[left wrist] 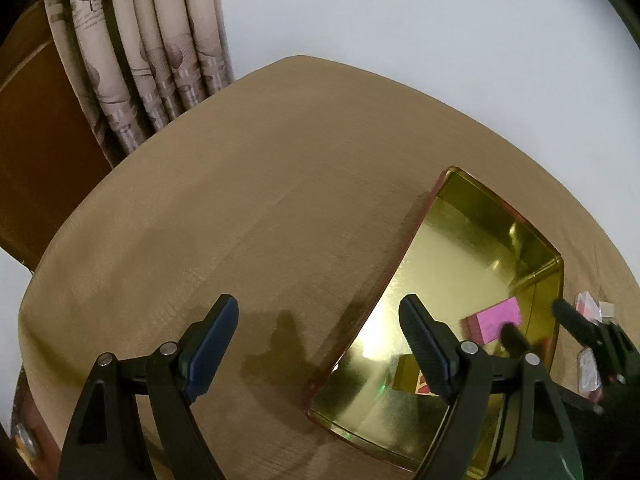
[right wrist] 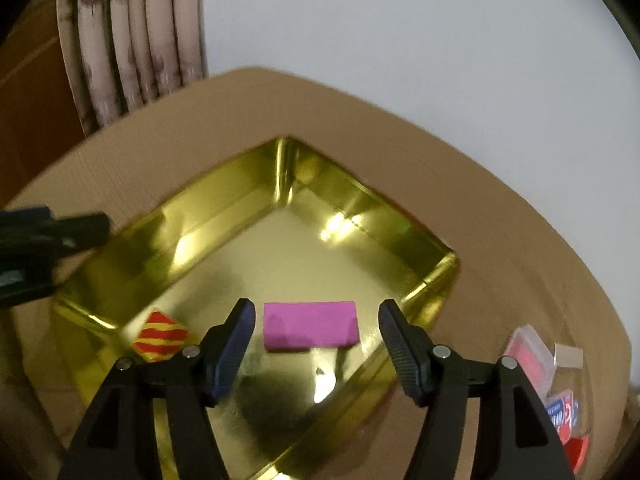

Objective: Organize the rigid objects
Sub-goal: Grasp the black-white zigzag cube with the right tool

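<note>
Presently listed: one shallow rectangular gold-coloured metal tin [right wrist: 372, 210], open-topped, resting on the tan cloth-covered counter [left wrist: 240, 200].

Inside the tin: a flat magenta rectangular block [right wrist: 310, 325] lying on the floor near the tin's right-hand wall; a small square packet with red and yellow stripes [right wrist: 160, 336] lying near the tin's left corner, well apart from the block.

Outside the tin, beyond its right-hand wall on the counter: a cluster of small items, including a clear plastic case with pink contents [right wrist: 528, 354], a small white card [right wrist: 568, 356] and red-and-blue packets [right wrist: 564, 416]; details blurred.

Left tongs [left wrist: 320, 340]: spread wide, holding nothing, straddling the tin's left rim, one fingertip over the cloth, the other over the tin.

Right tongs [right wrist: 316, 346]: spread wide, holding nothing, above the tin, with the magenta block between the fingertips; contact cannot be told.

Beyond the tin's far corner: patterned beige pleated curtain [left wrist: 160, 40], plain white wall [left wrist: 440, 40].
</note>
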The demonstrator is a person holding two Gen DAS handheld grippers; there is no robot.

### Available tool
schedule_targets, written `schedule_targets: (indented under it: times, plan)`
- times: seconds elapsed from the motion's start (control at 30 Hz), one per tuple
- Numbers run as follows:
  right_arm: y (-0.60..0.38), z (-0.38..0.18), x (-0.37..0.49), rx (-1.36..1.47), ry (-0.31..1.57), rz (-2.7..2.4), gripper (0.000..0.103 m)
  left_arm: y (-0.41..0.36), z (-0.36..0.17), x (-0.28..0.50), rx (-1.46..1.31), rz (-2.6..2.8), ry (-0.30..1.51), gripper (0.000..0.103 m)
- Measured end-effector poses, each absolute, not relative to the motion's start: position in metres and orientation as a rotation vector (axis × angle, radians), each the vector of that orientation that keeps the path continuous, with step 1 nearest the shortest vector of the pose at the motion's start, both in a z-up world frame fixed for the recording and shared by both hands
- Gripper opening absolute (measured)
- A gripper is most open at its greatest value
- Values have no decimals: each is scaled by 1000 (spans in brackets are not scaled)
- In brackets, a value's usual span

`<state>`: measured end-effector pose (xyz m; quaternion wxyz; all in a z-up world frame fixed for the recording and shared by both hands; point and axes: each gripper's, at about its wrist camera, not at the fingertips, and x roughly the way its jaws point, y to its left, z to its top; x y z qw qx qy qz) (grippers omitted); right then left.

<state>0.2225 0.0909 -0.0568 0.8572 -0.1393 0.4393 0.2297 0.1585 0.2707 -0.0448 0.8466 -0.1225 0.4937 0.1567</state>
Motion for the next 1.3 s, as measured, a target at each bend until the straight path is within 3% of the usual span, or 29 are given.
schedule_targets:
  times: [0.3,0.7,1.3]
  plan:
    - [-19,-37,183,-165,879,361,66,259,-42,155,-213,312,1034,80]
    - [-184,-56,150,-43,910,114,66,230,-39,148,-105,250,1017,81]
    - [-210,-116,167,-8,960,60,66,178,-34,132,42,148,988,83]
